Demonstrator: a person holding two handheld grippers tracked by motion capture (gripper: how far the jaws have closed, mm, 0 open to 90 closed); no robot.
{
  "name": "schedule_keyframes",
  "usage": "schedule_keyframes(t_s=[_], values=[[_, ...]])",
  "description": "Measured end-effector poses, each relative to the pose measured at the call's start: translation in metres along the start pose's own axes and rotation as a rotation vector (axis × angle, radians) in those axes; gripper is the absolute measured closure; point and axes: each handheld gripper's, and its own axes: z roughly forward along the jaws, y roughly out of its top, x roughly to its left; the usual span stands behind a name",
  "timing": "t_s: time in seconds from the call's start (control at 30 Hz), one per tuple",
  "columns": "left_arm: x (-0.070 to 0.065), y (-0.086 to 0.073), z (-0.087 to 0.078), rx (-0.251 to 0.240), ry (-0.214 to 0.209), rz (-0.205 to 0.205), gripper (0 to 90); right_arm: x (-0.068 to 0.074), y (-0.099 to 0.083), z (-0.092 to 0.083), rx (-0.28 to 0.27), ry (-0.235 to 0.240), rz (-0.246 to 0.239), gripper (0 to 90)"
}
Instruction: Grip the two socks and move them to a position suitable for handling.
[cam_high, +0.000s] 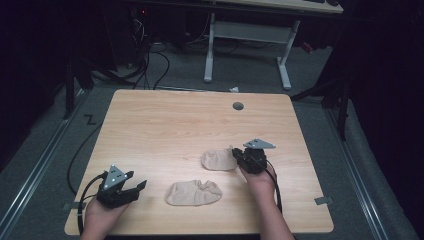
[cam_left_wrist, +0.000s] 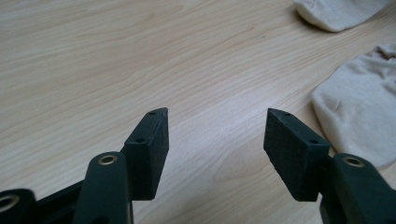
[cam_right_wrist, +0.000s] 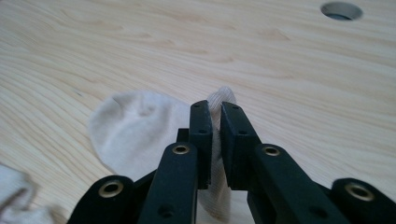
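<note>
Where the right gripper (cam_right_wrist: 215, 109) pinches the far sock (cam_high: 218, 160) right of centre, its jaws hide the cuff. Lower left, the left gripper (cam_left_wrist: 215, 122) gapes empty; the near sock (cam_high: 194, 193) lies low, centre.

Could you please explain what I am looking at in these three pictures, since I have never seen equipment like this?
A person sits at a wooden table and holds a hand-operated gripper in each hand; there is no robot arm. The high view looks down from above. The other two pictures come from cameras riding on each gripper, looking along its two black jaws. Two beige socks lie on the table: the near sock and the far sock. The right gripper has its jaws pinched on an edge of the far sock. The left gripper stands open over bare wood, holding nothing, with the near sock just beside it.
</note>
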Motion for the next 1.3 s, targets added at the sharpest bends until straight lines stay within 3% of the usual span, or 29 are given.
schedule_keyframes(t_s=[0.17, 0.27, 0.4, 0.53, 0.73, 0.77, 0.87, 0.9, 0.93, 1.0, 1.07, 1.1, 1.13, 1.2, 1.23, 1.3], values=[[-0.006, 0.009, 0.010, -0.002, -0.028, 0.018, 40.8, -0.013, -0.012, -0.005, 0.021, -0.058, 0.007, 79.4], [-0.012, 0.016, 0.020, 0.001, -0.053, 0.019, 40.7, -0.027, -0.023, -0.006, 0.062, -0.089, 0.040, 70.2], [-0.018, 0.024, 0.026, -0.011, -0.059, 0.031, 40.4, -0.032, -0.027, -0.016, 0.044, -0.113, 0.062, 64.0], [-0.019, 0.026, 0.032, -0.007, -0.065, 0.023, 40.4, -0.034, -0.029, -0.021, 0.038, -0.104, 0.070, 60.8], [-0.017, 0.027, 0.036, -0.015, -0.081, -0.031, 40.5, -0.040, -0.037, -0.011, 0.109, -0.103, 0.107, 61.2], [-0.016, 0.028, 0.038, -0.011, -0.087, -0.037, 40.6, -0.039, -0.039, -0.004, 0.145, -0.101, 0.096, 69.7], [-0.016, 0.029, 0.042, -0.010, -0.098, -0.050, 40.6, -0.033, -0.037, 0.000, 0.162, -0.070, 0.060, 83.6], [-0.016, 0.029, 0.043, -0.008, -0.106, -0.058, 40.6, -0.033, -0.037, 0.000, 0.162, -0.070, 0.060, 83.6], [-0.018, 0.031, 0.048, -0.005, -0.128, -0.070, 40.3, -0.026, -0.034, 0.004, 0.167, -0.046, 0.025, 85.2], [-0.019, 0.032, 0.051, -0.002, -0.129, -0.062, 40.3, -0.023, -0.033, 0.006, 0.165, -0.040, 0.010, 85.4], [-0.025, 0.035, 0.056, 0.011, -0.132, -0.035, 40.3, -0.005, -0.029, 0.015, 0.164, -0.005, -0.028, 85.5], [-0.025, 0.035, 0.056, 0.011, -0.132, -0.035, 40.4, -0.005, -0.029, 0.015, 0.164, -0.005, -0.028, 85.5], [-0.025, 0.035, 0.059, 0.021, -0.138, -0.031, 40.4, 0.006, -0.026, 0.021, 0.169, 0.027, -0.047, 85.4], [-0.025, 0.035, 0.061, 0.026, -0.137, -0.033, 41.0, 0.011, -0.024, 0.024, 0.168, 0.033, -0.061, 85.4], [-0.022, 0.035, 0.065, 0.028, -0.135, -0.048, 41.5, 0.022, -0.021, 0.029, 0.167, 0.044, -0.085, 85.4], [-0.017, 0.035, 0.070, 0.033, -0.145, -0.084, 42.4, 0.028, -0.020, 0.032, 0.166, 0.051, -0.101, 85.4]])
